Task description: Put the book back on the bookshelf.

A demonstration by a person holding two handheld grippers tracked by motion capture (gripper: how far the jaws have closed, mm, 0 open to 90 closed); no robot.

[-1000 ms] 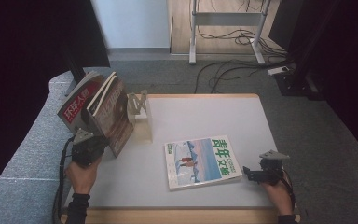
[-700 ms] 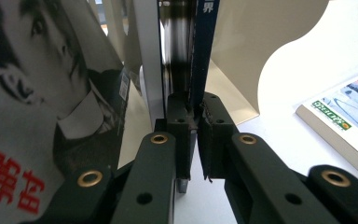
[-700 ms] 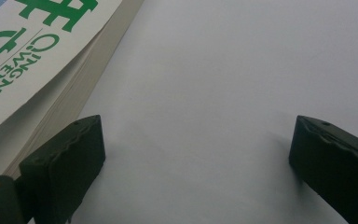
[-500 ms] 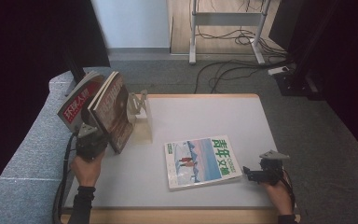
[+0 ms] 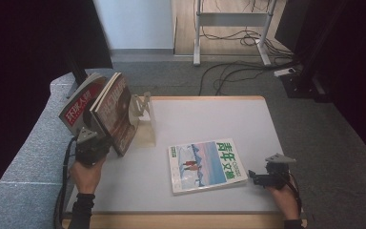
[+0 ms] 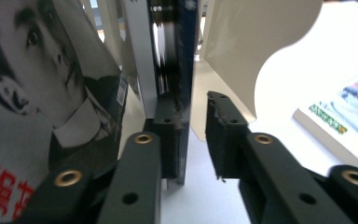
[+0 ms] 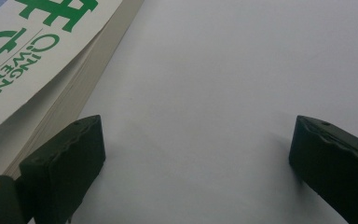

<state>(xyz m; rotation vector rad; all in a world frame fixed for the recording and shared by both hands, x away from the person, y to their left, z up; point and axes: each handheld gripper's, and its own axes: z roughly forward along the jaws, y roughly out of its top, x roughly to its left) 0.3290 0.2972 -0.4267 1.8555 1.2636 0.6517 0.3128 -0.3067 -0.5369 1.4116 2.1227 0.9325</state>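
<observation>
Left hand-held gripper point(image 5: 95, 143) eased open; white table point(image 5: 209, 124) on grey carpet point(image 5: 28, 157).

Left gripper point(image 6: 193, 135): black jaws with ribbed, worn pads; brass-coloured rivets and small plain holes along the jaw arms. Black cable trails behind it. Right gripper point(image 7: 196, 163): black ribbed pads, grey three-cornered plate on top. Black sleeve cuffs behind both hands.

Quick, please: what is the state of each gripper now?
Left gripper: jaws just opening, dark magazine between them, one pad off it.
Right gripper: open, empty.
</observation>
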